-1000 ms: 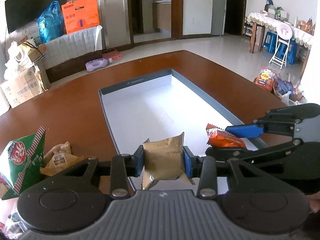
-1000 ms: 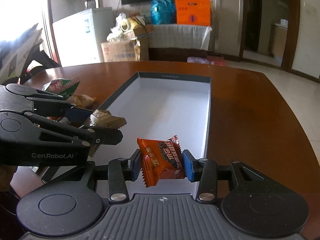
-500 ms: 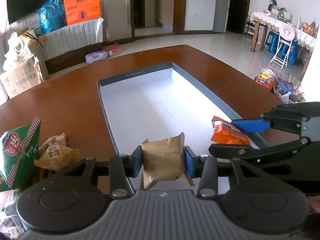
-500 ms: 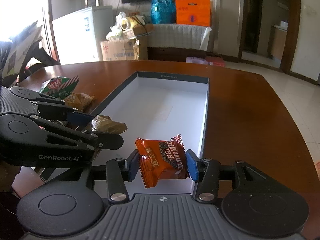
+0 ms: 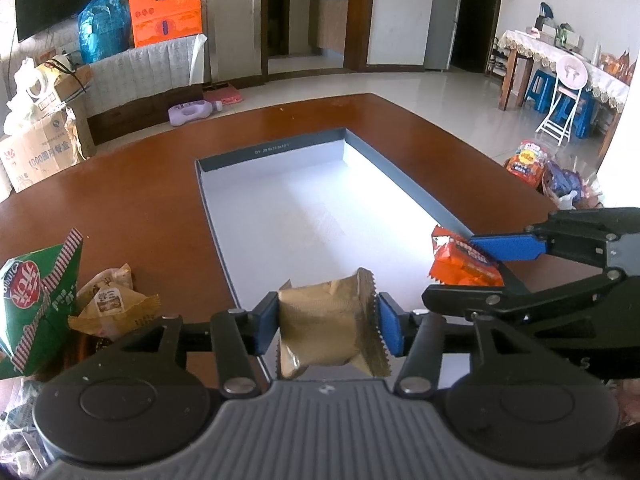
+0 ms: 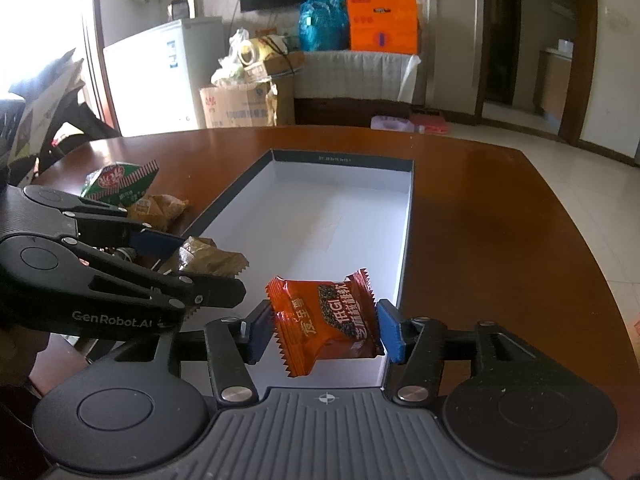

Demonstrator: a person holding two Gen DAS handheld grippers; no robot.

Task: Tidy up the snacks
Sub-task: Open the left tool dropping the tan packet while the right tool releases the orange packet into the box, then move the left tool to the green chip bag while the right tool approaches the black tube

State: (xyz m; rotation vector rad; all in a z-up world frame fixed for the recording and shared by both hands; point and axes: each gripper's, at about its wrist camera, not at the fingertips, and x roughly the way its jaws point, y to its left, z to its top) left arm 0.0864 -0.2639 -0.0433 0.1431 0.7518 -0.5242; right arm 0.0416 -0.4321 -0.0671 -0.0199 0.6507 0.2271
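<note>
My left gripper (image 5: 328, 326) is shut on a tan snack packet (image 5: 330, 328) and holds it over the near end of the shallow white box (image 5: 276, 152). My right gripper (image 6: 323, 334) is shut on an orange snack packet (image 6: 326, 322), also over the box's near end (image 6: 404, 276). The two grippers hang side by side. The right gripper with its orange packet (image 5: 460, 264) shows at the right of the left wrist view. The left gripper with its tan packet (image 6: 212, 258) shows at the left of the right wrist view. The box holds nothing.
A green snack bag (image 5: 36, 300) and a tan wrapped snack (image 5: 112, 304) lie on the brown table (image 5: 132, 208) left of the box; they also show in the right wrist view (image 6: 120, 182). More packets sit at the bottom left edge (image 5: 16, 432).
Both grippers have risen slightly and eased back toward the near end of the box, each still holding its packet. The box looks farther off.
</note>
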